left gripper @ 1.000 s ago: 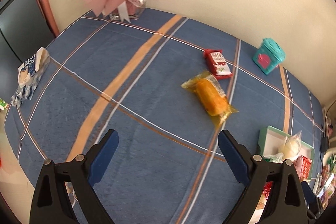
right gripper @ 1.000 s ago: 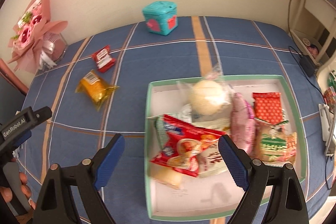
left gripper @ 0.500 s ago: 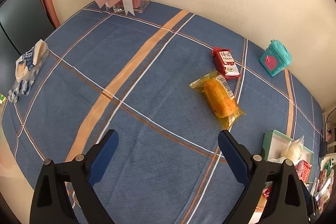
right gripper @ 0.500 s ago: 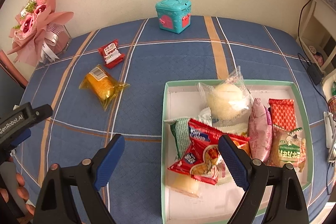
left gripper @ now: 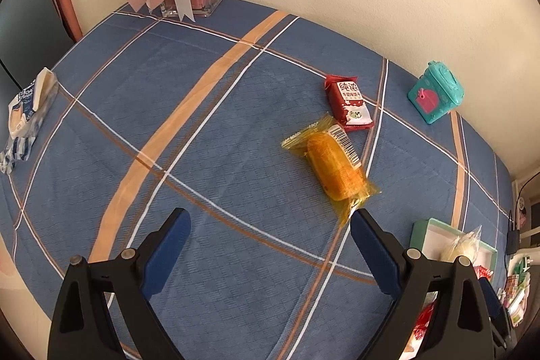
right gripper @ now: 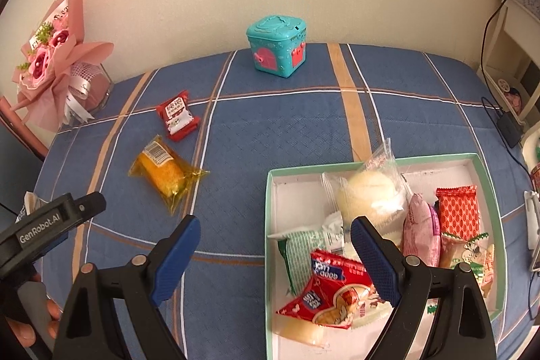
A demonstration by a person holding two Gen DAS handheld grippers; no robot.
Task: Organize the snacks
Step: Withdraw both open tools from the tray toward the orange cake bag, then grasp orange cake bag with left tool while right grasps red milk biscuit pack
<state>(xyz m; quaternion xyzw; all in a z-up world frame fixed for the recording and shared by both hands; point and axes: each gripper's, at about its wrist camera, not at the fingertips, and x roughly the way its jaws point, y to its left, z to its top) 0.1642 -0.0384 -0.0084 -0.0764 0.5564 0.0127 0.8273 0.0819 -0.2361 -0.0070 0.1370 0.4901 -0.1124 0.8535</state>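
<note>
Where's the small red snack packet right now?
The small red packet lies on the blue tablecloth, left of the box, just behind the orange cake.

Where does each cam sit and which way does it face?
Left wrist: on the left tool, angled down at the blue plaid tablecloth and yellow cake packet; own open blue fingers show.
Right wrist: on the right tool, angled down at the snack tray; own fingers, the left tool and a hand show.
Shared: cake packet, red packet, teal box, pink bouquet, tray.
</note>
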